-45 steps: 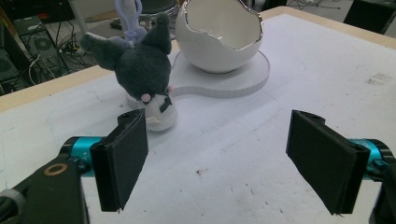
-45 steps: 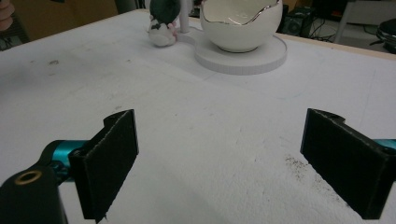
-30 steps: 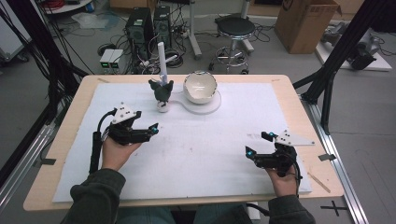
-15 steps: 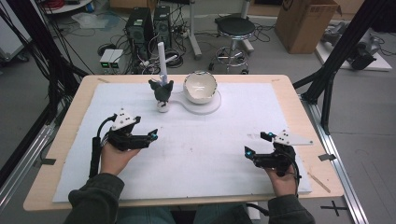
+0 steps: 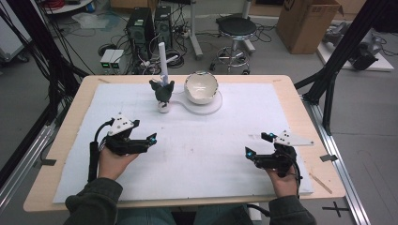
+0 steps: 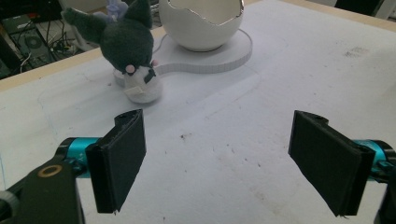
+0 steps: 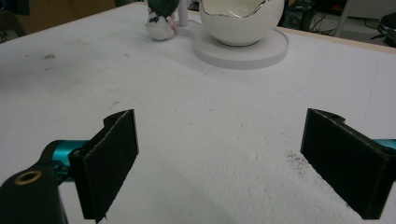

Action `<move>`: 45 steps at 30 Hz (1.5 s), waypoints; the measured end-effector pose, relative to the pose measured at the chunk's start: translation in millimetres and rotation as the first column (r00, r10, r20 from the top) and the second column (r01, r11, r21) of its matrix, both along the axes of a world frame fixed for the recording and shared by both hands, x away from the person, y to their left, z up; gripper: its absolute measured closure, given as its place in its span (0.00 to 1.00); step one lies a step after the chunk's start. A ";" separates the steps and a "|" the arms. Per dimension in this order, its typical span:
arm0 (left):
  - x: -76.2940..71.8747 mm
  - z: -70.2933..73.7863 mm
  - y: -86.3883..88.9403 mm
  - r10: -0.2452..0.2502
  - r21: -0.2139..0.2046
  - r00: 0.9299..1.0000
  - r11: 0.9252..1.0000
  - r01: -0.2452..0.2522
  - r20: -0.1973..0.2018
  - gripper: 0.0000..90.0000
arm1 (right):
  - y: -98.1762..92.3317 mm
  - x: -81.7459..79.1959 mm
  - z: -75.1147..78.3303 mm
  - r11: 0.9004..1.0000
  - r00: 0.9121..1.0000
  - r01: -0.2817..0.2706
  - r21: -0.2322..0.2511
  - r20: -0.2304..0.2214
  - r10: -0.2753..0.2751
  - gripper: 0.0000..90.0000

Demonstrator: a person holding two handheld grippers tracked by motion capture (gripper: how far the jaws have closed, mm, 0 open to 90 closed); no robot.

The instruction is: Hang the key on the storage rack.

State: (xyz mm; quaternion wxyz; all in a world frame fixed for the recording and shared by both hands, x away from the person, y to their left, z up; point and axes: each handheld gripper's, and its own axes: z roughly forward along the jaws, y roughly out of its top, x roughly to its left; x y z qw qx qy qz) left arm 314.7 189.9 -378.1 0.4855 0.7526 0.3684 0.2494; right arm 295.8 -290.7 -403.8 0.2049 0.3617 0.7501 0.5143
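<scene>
The left tongs (image 5: 151, 139) are held low over the near left part of the surface (image 5: 70, 122), and their two black jaws stand wide apart with nothing between them. In the left gripper view the same tongs (image 6: 229, 163) point toward the far side, where a small dark plush toy (image 6: 133, 51) stands upright on the white sheet (image 6: 261, 112). The right tongs (image 5: 248, 152) are at the near right of the surface, well apart from the left ones, and their jaws are also wide apart and hold nothing; in the right gripper view (image 7: 219, 161) only the bare white sheet lies between them. Each tool is held by one hand of the person, whose dark green sleeves come in from the near edge. In the high view the plush toy (image 5: 162, 91) stands at the far middle of the sheet, well apart from both tongs. Just to the right of it a white egg-shaped bowl (image 5: 201, 86) with a broken-looking rim sits on a flat white base (image 5: 213, 105). A thin white post (image 5: 162, 61) rises just behind the toy.
</scene>
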 end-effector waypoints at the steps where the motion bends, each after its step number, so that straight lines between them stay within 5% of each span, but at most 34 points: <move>1: -0.8 0.0 0.3 -0.001 -0.003 1.000 1.000 0.001 -0.002 0.22 | 0.0 -0.4 0.1 1.000 1.000 0.003 0.002 -0.005 -0.003 0.12; 45: -32.3 -11.5 25.8 0.003 0.015 1.000 1.000 -0.003 -0.010 0.21 | 2.5 0.8 -1.4 1.000 1.000 -0.006 -0.011 -0.011 0.006 0.12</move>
